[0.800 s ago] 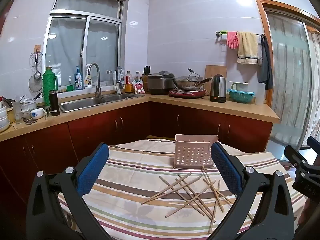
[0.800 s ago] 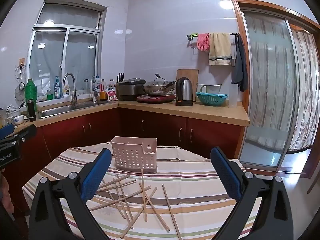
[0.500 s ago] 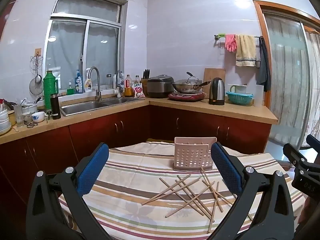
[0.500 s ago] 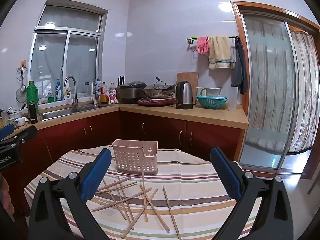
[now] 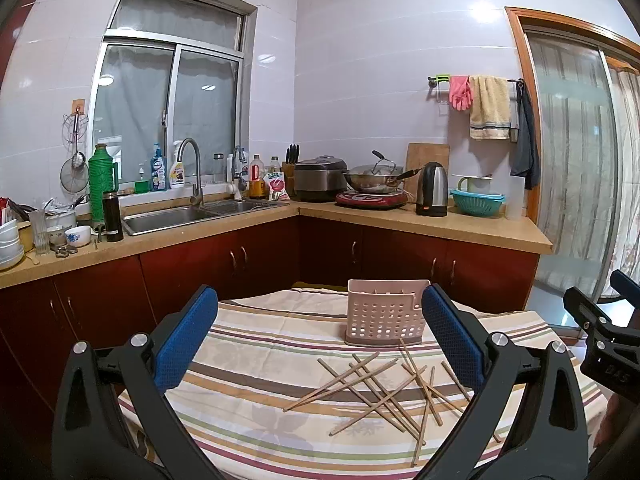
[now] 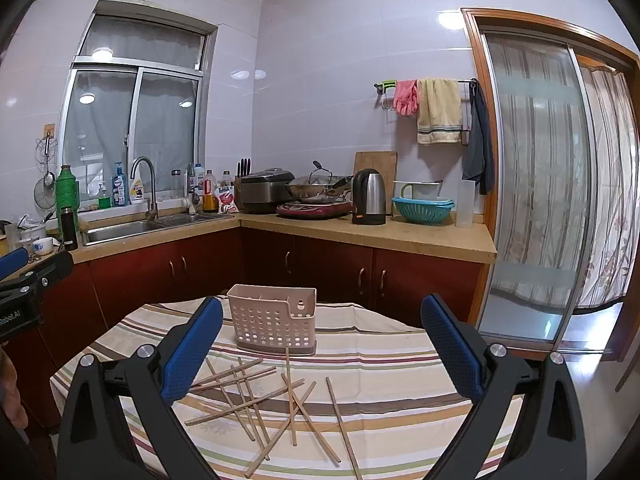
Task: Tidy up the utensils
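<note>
Several wooden chopsticks (image 5: pixel 384 392) lie crossed in a loose pile on a striped tablecloth (image 5: pixel 256 364); they also show in the right wrist view (image 6: pixel 264 396). A pink perforated utensil holder (image 5: pixel 383 312) stands upright just behind them, also in the right wrist view (image 6: pixel 273 323). My left gripper (image 5: pixel 320 332) is open and empty, above the near side of the table. My right gripper (image 6: pixel 320 340) is open and empty, also above the table's near side. Each gripper shows at the edge of the other's view.
Behind the table runs an L-shaped counter (image 5: pixel 420 224) with red cabinets, a sink (image 5: pixel 180 216), a kettle (image 5: pixel 433 189), a wok and a rice cooker. A glass sliding door (image 6: pixel 536 208) is at the right. The table edge drops off at left and right.
Both views have tilted up a little, so the table and chopsticks sit slightly lower in frame. The chopsticks and holder have not moved. Both grippers stay open.
</note>
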A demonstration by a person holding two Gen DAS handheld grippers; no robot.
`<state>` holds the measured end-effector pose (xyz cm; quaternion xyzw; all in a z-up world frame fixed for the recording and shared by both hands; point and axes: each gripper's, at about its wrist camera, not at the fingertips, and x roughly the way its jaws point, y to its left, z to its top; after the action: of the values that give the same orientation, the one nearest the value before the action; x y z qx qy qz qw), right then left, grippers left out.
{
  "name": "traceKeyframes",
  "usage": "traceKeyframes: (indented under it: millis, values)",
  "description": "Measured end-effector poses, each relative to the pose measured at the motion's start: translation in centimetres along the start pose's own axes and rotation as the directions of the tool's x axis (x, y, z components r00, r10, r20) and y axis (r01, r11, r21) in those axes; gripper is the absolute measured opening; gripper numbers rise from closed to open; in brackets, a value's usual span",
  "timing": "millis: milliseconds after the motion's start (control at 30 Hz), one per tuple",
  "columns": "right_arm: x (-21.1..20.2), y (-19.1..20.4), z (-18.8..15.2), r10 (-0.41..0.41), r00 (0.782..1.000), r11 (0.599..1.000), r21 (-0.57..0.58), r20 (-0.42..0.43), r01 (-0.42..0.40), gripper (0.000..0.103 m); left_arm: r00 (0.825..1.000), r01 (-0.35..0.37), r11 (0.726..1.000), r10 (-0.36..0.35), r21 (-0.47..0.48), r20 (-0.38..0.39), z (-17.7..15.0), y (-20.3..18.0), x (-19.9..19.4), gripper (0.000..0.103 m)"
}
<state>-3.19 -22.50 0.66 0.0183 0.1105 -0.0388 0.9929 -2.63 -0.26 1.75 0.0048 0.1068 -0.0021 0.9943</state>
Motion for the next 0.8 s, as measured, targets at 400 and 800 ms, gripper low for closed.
traceKeyframes:
  millis: [400, 800]
  values:
    - [-0.08, -0.1, -0.25, -0.003, 1.0, 1.0, 0.0, 0.002, 0.003, 0.097, 1.0, 0.0, 1.0, 0.0, 0.001, 0.001, -0.25, -0.01, -0.05, 0.1]
    - [-0.18, -0.45, -0.09, -0.008, 1.0, 1.0, 0.002, 0.007, 0.008, 0.097, 1.0, -0.002, 1.0, 0.002, -0.002, 0.0, -0.81, 0.31, -0.02, 0.1]
